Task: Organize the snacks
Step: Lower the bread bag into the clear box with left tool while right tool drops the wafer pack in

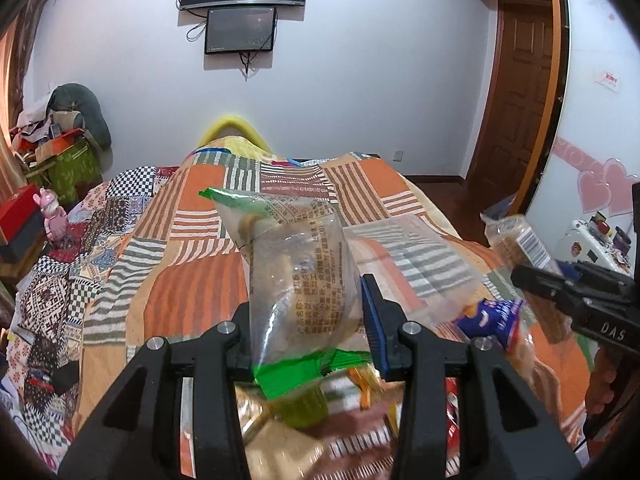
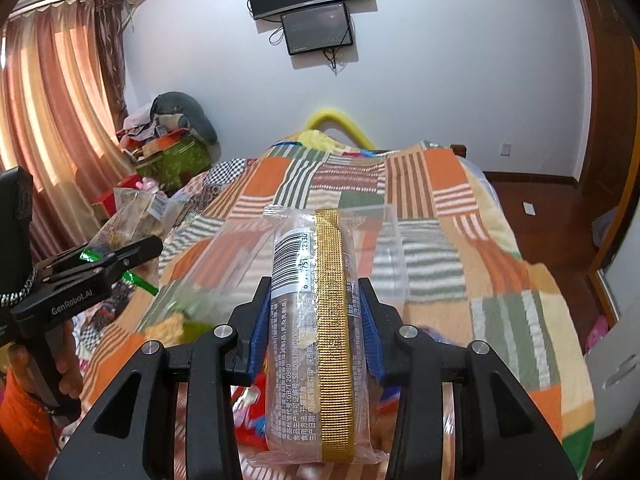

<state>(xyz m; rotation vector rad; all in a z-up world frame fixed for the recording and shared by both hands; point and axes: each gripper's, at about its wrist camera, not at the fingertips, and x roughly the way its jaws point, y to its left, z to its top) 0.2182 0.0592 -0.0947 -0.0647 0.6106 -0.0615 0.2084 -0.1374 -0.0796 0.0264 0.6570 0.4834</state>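
Left tool (image 1: 308, 320) clamping green-edged packet (image 1: 298, 276), right tool (image 2: 314, 320) clamping gold-striped packet (image 2: 316, 320), both raised over quilt (image 1: 192, 280)

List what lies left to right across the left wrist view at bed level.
Pink figurine → green-sealed snack packet in the left claw → clear container → blue snack packet → right claw.

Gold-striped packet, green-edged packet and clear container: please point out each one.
Gold-striped packet (image 2: 320, 320), right wrist view, middle of the gold band.
Green-edged packet (image 1: 304, 280), left wrist view, clear printed middle.
Clear container (image 2: 394, 264), right wrist view, its right wall.
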